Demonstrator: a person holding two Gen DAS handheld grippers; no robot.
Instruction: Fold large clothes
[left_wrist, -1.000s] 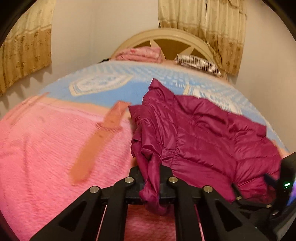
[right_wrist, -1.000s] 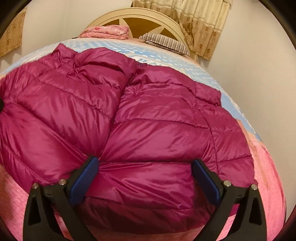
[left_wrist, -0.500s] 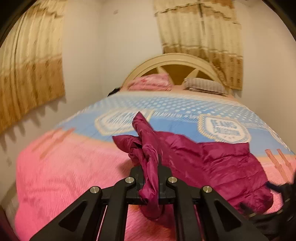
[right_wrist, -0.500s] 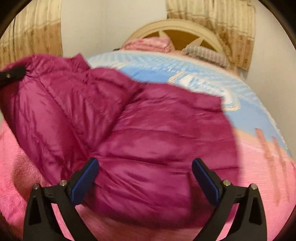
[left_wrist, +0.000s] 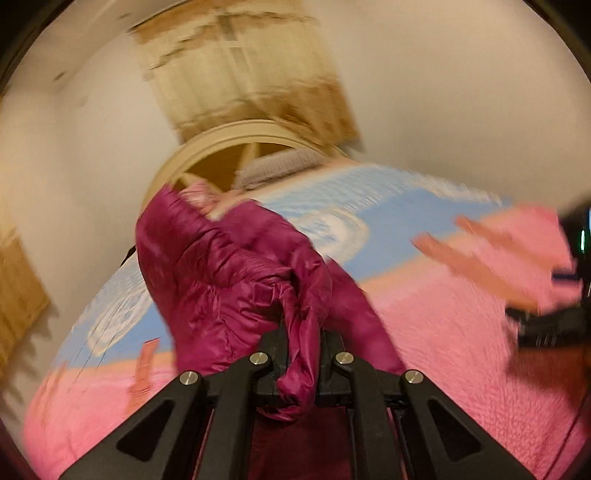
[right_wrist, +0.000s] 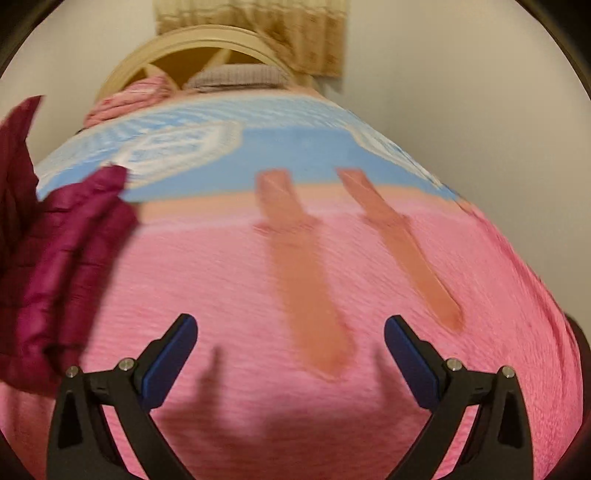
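Observation:
A magenta quilted jacket (left_wrist: 236, 280) hangs lifted above the bed, a fold of its fabric pinched between the black fingers of my left gripper (left_wrist: 301, 354), which is shut on it. The view is tilted and blurred. In the right wrist view the same jacket (right_wrist: 59, 266) fills only the left edge. My right gripper (right_wrist: 291, 354) stands open over bare pink bedspread (right_wrist: 236, 280), its blue pads (right_wrist: 170, 358) wide apart with nothing between them. Part of the right gripper (left_wrist: 569, 295) shows dark at the right edge of the left wrist view.
The bed carries a pink and light blue bedspread with orange stripes (right_wrist: 306, 266). At its head stand a cream arched headboard (right_wrist: 199, 40), a pink pillow (right_wrist: 129, 99) and a striped pillow (right_wrist: 240, 75). Curtains (left_wrist: 240, 74) hang on the back wall; a wall runs close on the right.
The jacket was lifted off the bed by the left gripper and swung left. It left the space between the right gripper's fingers, which now face bare bedspread. The left view rolled.

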